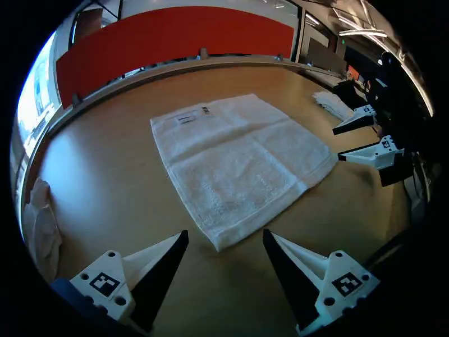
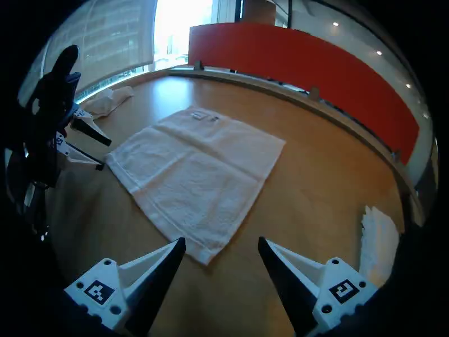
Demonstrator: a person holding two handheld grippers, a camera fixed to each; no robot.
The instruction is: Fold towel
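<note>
Lying flat, white towel (image 1: 238, 163) (creased quarters, tagged).

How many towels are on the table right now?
3: flat towel mid-table, second towel left of the left gripper, third towel right of the right gripper. Others may be hidden.

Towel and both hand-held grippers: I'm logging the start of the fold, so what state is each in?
Towel, spread flat on the table, not yet folded.
Left hand-held gripper, open, empty, at a towel corner.
Right hand-held gripper, open, empty, at a towel corner.
</note>
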